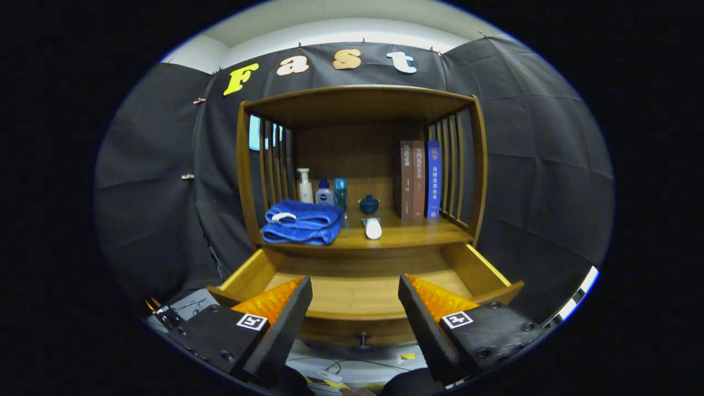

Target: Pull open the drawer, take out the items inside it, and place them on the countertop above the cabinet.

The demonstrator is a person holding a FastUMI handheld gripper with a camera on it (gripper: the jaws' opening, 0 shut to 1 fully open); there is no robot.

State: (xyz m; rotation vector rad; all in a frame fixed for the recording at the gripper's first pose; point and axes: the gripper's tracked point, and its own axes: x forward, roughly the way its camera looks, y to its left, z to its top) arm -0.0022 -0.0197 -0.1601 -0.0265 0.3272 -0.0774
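Note:
A wooden cabinet stands ahead with its drawer (357, 297) pulled out toward me; the drawer's floor looks bare from here. My gripper (355, 286) hangs open above the drawer's front edge, nothing between its fingers. On the countertop (407, 234) above the drawer lie a folded blue towel (301, 221) at the left and a small white item (373, 227) near the middle. The drawer's small knob (362, 339) shows below, between the fingers.
At the back of the countertop stand three bottles (322, 190), a dark blue lidded pot (369, 204) and three upright books (419, 179). Slatted wooden sides and a top board enclose the shelf. Cables lie on the floor (341, 366) below the drawer.

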